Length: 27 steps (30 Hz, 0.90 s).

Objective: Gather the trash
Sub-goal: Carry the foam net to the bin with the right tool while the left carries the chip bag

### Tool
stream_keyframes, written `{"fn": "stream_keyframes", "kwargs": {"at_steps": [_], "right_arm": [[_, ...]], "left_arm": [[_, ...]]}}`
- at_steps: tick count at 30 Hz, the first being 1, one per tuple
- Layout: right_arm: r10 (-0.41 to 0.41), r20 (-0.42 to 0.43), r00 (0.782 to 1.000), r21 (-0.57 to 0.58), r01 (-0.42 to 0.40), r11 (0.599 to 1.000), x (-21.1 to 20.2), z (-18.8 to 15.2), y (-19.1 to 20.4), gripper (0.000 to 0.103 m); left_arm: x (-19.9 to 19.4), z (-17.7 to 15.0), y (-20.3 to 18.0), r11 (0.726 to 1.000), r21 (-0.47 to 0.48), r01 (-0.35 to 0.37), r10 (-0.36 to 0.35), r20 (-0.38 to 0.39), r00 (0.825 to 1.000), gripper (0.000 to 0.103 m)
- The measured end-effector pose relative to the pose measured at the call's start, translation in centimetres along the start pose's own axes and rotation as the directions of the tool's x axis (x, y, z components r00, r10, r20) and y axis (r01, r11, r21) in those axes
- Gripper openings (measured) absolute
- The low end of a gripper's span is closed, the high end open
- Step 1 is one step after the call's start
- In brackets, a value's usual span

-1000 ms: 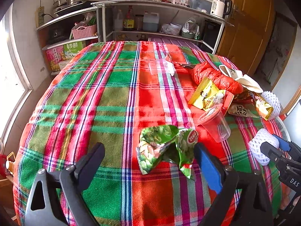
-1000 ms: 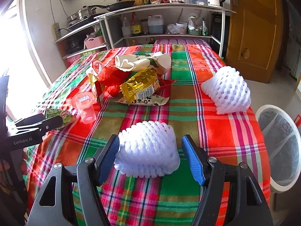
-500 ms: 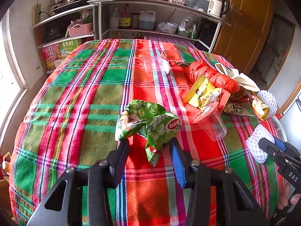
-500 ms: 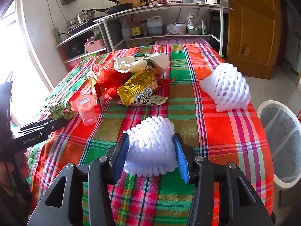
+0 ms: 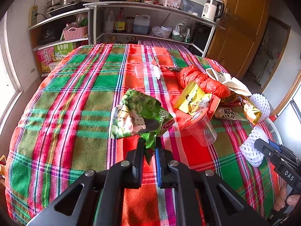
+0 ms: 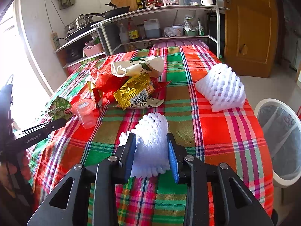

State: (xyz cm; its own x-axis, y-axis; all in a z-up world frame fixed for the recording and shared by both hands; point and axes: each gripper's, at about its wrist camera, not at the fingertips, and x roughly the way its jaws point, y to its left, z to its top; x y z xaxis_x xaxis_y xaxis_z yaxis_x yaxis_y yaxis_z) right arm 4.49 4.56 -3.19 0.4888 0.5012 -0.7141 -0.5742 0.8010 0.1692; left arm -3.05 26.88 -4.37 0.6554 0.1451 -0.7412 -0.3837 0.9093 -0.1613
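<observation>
While both tongs have just been closing, the left gripper (image 5: 149, 146) pinches the green snack wrapper's (image 5: 139, 118) tail above the plaid tablecloth (image 5: 62, 113); the right gripper (image 6: 151, 150) squeezes a white foam net (image 6: 150, 143), presumably bound for the lined bin (image 6: 278, 137) beside the table.

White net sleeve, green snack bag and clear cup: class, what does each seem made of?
White net sleeve: soft foam mesh, matte, squashed between the fingers. Green snack bag: thin printed plastic film, glossy, crumpled. Clear cup: probably thin transparent plastic; the cloth shows through.
</observation>
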Motion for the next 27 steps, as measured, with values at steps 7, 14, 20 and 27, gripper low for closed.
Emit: {"fn": "stream_keyframes", "kwargs": {"at_steps": [7, 14, 20, 27], "right_arm": [[-0.002, 0.036, 0.999, 0.021, 0.002, 1.0, -1.3, -0.2, -0.7, 0.02], [-0.003, 0.083, 0.997, 0.06, -0.002, 0.998, -3.2, -0.1, -2.1, 0.017], [-0.035, 0.134, 0.99, 0.101, 0.021, 0.995, -5.5, -0.1, -3.9, 0.017], [-0.112, 0.197, 0.974, 0.177, 0.077, 0.981, -8.6, 0.3, -7.7, 0.017]], "left_arm": [[-2.0, 0.1, -1.6, 0.999, 0.029, 0.034, -0.035, 0.043, 0.998, 0.011], [-4.3, 0.6, -5.1, 0.99, 0.102, 0.094, -0.103, 0.084, 0.991, 0.011], [-4.8, 0.9, -8.5, 0.976, 0.162, 0.146, -0.162, 0.085, 0.983, 0.011], [-4.6, 1.5, -13.9, 0.938, 0.259, 0.231, -0.256, 0.066, 0.964, 0.011]]}}
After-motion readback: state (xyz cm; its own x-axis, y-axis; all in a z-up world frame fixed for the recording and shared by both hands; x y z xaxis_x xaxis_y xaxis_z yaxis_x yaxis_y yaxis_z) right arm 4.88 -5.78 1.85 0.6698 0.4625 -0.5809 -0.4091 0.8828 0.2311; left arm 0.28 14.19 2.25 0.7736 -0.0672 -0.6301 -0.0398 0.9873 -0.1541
